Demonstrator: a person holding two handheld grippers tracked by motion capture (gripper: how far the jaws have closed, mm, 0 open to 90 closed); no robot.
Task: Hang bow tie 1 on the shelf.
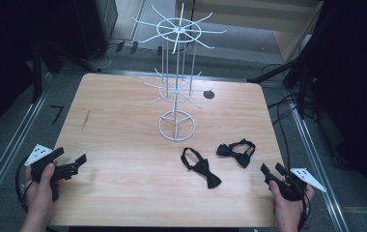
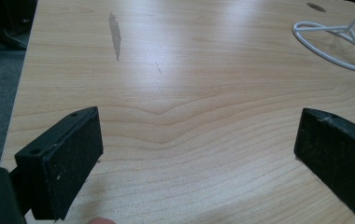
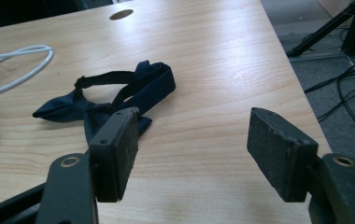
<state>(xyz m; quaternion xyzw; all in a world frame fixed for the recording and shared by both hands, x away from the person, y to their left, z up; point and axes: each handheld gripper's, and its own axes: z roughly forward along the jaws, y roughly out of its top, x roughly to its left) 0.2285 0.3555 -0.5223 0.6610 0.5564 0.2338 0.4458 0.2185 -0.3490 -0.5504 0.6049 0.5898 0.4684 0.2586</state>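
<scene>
Bow ties: two, both dark. The right bow tie [image 1: 237, 152] lies on the table at about 11 o'clock from the right gripper, near it; the left bow tie [image 1: 201, 166] lies just beside the first one, at its 8 o'clock, apart from it.
Right gripper [image 1: 274, 172]: jaws apart, nothing between them, near the table's right front corner.
Left gripper [image 1: 71, 163]: jaws wide apart over bare wood, at the left front edge.
Wire stand [image 1: 176, 77]: one, white, upright at 12 o'clock from the bow ties; its hooks carry nothing.
Table [image 1: 123, 145]: one, light wood.
Writing: a "7" [image 1: 56, 114] is marked on the floor left of the table.
</scene>
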